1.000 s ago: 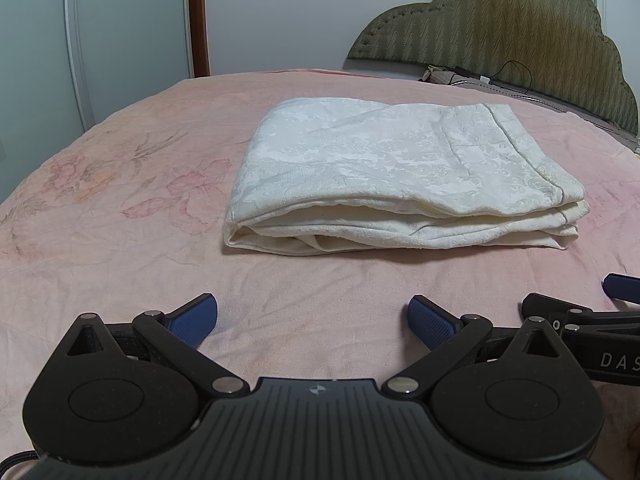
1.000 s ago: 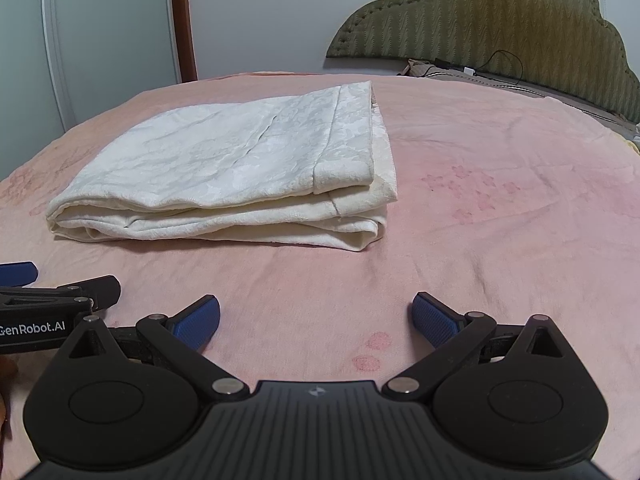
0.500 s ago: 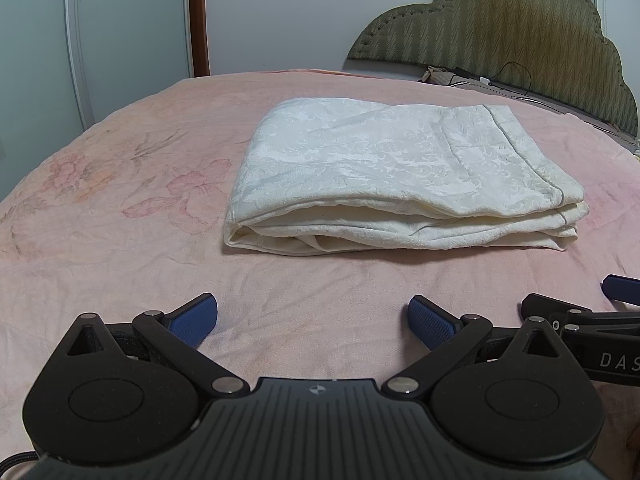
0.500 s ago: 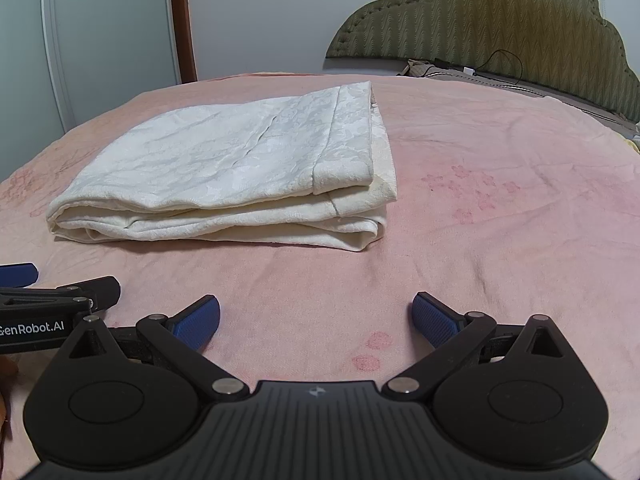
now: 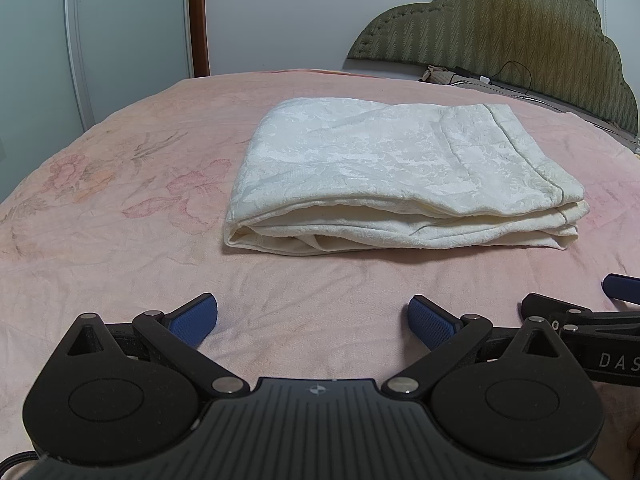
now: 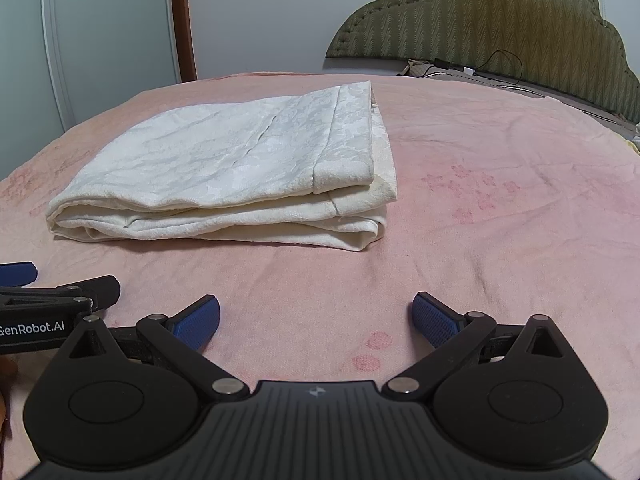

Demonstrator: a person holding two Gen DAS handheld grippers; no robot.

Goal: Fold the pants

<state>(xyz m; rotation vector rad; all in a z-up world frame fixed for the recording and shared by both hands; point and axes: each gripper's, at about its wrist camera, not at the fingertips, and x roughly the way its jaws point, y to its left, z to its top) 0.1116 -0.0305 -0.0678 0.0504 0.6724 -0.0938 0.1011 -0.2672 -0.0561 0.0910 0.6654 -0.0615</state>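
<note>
White patterned pants point(image 5: 392, 172) lie folded into a flat rectangular stack on the pink bedspread point(image 5: 120, 208); the right wrist view shows the same pants point(image 6: 224, 168) left of centre. My left gripper point(image 5: 313, 318) hovers low over the bedspread in front of the stack, open, nothing between its blue pads. My right gripper point(image 6: 316, 318) is also open and empty, short of the stack's right end. Each gripper's black body shows at the other view's edge: the right gripper point(image 5: 584, 320) and the left gripper point(image 6: 52, 300).
A green padded headboard point(image 5: 500, 28) stands at the back right with a cable and small items along it. White wardrobe doors point(image 5: 120, 40) and a brown door frame fill the back left. Bare bedspread point(image 6: 500, 220) stretches right of the pants.
</note>
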